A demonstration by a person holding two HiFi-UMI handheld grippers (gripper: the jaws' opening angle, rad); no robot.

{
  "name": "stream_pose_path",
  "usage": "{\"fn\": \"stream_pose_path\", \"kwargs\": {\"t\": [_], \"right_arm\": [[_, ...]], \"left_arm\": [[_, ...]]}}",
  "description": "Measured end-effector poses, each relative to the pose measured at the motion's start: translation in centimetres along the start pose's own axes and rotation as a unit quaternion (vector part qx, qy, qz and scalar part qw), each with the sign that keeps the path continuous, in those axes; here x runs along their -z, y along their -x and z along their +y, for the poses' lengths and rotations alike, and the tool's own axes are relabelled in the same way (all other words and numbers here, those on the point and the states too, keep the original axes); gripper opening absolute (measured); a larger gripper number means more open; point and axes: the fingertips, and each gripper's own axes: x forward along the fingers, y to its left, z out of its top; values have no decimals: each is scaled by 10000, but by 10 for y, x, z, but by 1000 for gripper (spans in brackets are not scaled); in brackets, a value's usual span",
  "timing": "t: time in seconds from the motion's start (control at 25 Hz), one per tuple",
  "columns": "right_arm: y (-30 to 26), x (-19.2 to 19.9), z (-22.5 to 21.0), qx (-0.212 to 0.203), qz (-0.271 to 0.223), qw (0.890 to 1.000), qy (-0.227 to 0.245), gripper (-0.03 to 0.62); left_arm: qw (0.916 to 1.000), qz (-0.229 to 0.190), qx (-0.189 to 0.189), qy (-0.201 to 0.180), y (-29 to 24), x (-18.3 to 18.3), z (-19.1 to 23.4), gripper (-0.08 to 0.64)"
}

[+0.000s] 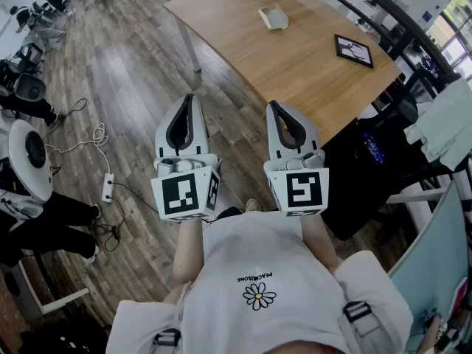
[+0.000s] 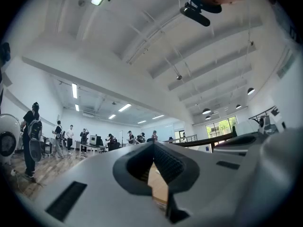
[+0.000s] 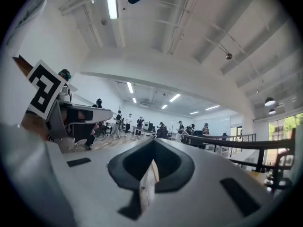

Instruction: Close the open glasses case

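The open glasses case [image 1: 273, 17], pale grey-white, lies on the far part of the wooden table [image 1: 295, 57]. My left gripper [image 1: 189, 99] and right gripper [image 1: 273, 106] are held side by side in front of my chest, over the floor and well short of the case. Both point toward the table. In the left gripper view, the left gripper [image 2: 153, 145] has its jaws together with nothing between them. The right gripper [image 3: 154, 144] looks the same in the right gripper view. Neither gripper view shows the case.
A black-framed picture [image 1: 353, 50] lies near the table's right corner. On the wooden floor to the left are a power strip [image 1: 108, 187] with cables and a round white device [image 1: 29, 153]. Dark chairs [image 1: 376, 150] stand by the table's right side. Several people stand far back in the room.
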Motion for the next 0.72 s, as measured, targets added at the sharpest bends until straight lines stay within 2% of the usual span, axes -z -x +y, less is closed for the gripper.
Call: {"fn": "stream_pose_path", "kwargs": {"t": [0.32, 0.44, 0.6, 0.72], "right_arm": [[-10, 5, 4, -204, 36, 9998, -69, 5], [-15, 6, 4, -196, -27, 9998, 96, 5], [-20, 5, 3, -343, -286, 9985, -305, 6], [-27, 13, -4, -440, -229, 9984, -263, 6]], "left_arm": [[9998, 76, -185, -5, -4, 6, 16, 17], [9997, 117, -204, -50, -7, 9, 20, 17], [9994, 158, -313, 27, -10, 16, 29, 17], [9991, 137, -396, -1, -16, 18, 31, 17]]}}
